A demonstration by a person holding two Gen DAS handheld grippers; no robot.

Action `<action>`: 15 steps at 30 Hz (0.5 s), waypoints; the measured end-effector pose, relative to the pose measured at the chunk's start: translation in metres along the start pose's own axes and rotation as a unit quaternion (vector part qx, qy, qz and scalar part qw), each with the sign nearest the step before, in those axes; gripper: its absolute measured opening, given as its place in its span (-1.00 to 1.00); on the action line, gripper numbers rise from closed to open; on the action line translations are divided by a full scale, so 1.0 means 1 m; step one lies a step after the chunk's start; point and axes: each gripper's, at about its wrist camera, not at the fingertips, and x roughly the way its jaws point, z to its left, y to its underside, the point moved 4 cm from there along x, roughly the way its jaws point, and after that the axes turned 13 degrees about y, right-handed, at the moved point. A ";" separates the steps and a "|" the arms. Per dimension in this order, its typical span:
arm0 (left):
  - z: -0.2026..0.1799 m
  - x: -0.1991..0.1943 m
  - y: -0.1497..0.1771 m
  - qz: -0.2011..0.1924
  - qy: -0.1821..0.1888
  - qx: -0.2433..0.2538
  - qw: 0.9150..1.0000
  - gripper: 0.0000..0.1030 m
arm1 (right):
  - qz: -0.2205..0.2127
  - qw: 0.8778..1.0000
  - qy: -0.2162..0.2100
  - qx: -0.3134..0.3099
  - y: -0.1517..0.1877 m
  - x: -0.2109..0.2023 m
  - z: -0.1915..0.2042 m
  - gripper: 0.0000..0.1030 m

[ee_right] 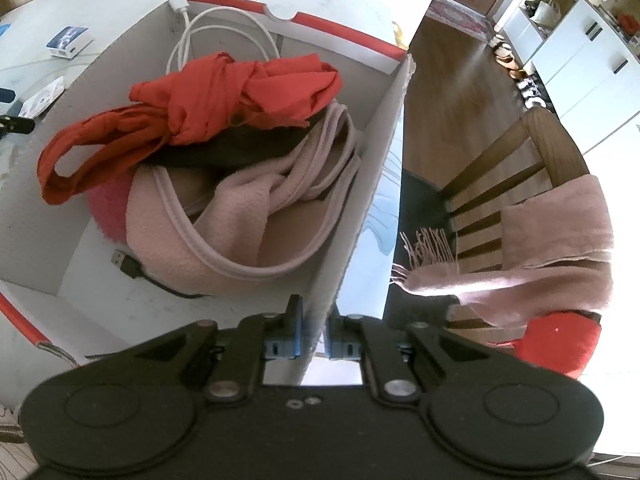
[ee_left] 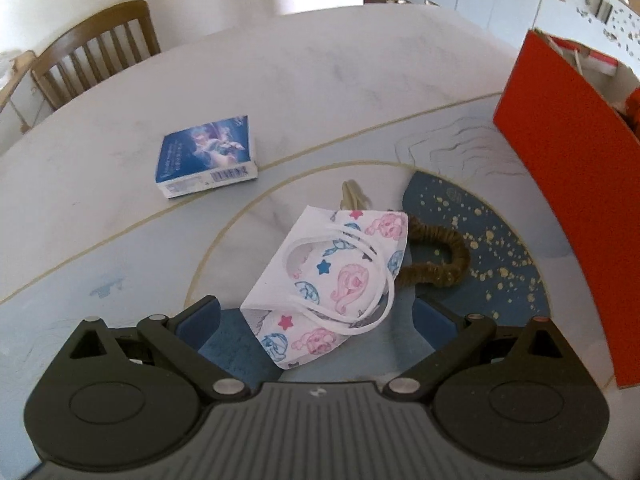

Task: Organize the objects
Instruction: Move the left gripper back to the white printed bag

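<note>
Hovering wide open, the left gripper (ee_left: 316, 312) has the patterned face mask (ee_left: 332, 288) lying on the table (ee_left: 280, 80) right between its fingers, nothing clamped. Just past the mask, toward the right finger, a brown scrunchie (ee_left: 436, 256) curls half under it; a blue packet (ee_left: 206, 158) sits well off beyond the left finger, and the orange box (ee_left: 568, 184) walls off the far right. Over on the other side, the right gripper (ee_right: 316, 336) pinches the box's side wall (ee_right: 360, 208), with red cloth (ee_right: 224, 92), pink fleece (ee_right: 224, 216) and a white cable (ee_right: 224, 32) piled inside, left of the fingers.
</note>
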 end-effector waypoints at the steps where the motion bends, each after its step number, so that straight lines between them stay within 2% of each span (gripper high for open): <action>1: 0.001 0.002 0.001 0.004 0.002 -0.001 1.000 0.99 | 0.000 1.000 0.000 0.000 0.000 0.000 0.000 -0.82; 7: 0.009 0.010 0.001 0.006 0.005 -0.019 1.000 0.97 | 0.003 1.000 0.003 0.001 0.000 0.002 0.001 -0.81; 13: 0.009 0.007 0.003 -0.006 0.020 -0.029 0.999 0.73 | 0.006 1.000 0.005 0.000 0.000 0.003 0.002 -0.81; 15: 0.009 0.005 0.003 -0.011 0.016 -0.031 0.999 0.57 | 0.006 1.000 0.005 0.000 0.000 0.003 0.002 -0.81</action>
